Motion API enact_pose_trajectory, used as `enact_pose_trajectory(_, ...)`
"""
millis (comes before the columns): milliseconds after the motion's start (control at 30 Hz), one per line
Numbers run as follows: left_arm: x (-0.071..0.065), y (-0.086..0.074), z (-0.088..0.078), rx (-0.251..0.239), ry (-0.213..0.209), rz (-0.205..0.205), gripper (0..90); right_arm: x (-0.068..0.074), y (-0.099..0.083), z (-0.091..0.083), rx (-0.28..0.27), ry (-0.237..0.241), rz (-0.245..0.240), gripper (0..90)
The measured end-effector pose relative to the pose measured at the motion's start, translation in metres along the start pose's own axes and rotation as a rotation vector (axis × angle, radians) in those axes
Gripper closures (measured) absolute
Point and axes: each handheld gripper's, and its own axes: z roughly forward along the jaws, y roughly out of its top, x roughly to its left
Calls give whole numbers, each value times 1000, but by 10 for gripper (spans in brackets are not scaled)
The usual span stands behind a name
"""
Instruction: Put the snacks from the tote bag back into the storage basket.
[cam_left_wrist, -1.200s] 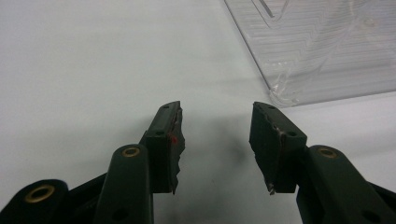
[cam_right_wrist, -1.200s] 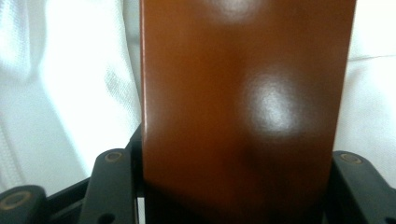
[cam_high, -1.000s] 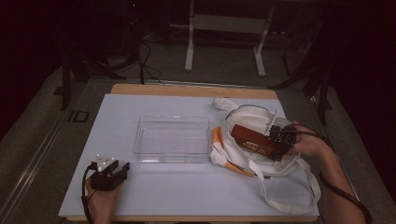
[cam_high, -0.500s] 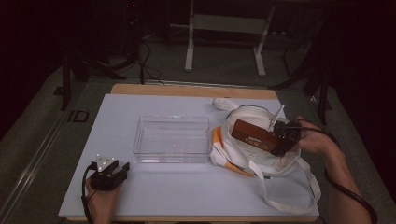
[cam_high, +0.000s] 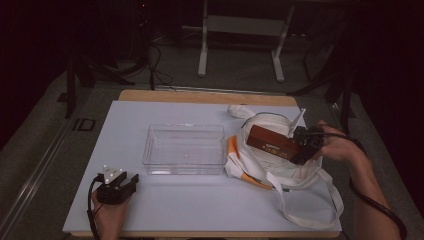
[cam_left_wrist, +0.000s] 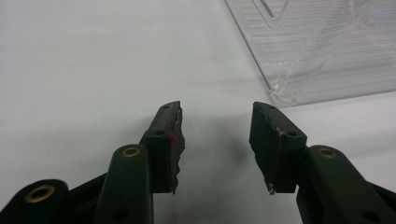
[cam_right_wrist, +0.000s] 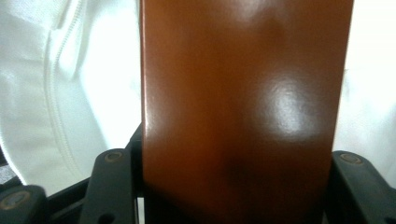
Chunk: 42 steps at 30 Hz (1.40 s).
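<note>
- Two grippers: the right gripper (cam_high: 300, 150) clamps one end of a glossy brown rectangular box (cam_high: 272, 142) — held above the white fabric bag (cam_high: 270, 170).
- The left gripper (cam_high: 131, 181) rests open on the table (cam_high: 200, 205), near the clear plastic tray (cam_high: 184, 149).

Brown boxes: one (cam_high: 270, 143), at the right, above the bag.
White cloth bags: one (cam_high: 280, 172), right of the tray, with orange trim along its left edge.
Bag straps: at least two loops, one at the far side (cam_high: 239, 111) and one trailing to the near right (cam_high: 320, 200); the dim high view leaves the exact count unsure.
Clear plastic trays: one (cam_high: 184, 148), in the middle of the table.
Grippers: two, the left gripper (cam_high: 131, 181) at the near left and the right gripper (cam_high: 296, 150) at the right.
Hands: two, one behind each gripper.
White mats on the table: one (cam_high: 130, 125).
Tables: one (cam_high: 200, 97).
</note>
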Motion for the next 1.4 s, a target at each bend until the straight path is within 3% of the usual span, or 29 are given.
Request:
enact_pose_trajectory(800, 0, 0, 0, 0, 0, 1, 541, 8, 8, -25, -15, -27, -62, 431)
enact_pose_trajectory(1400, 0, 0, 0, 1, 2, 2, 541, 14, 11, -42, -25, -42, -82, 431)
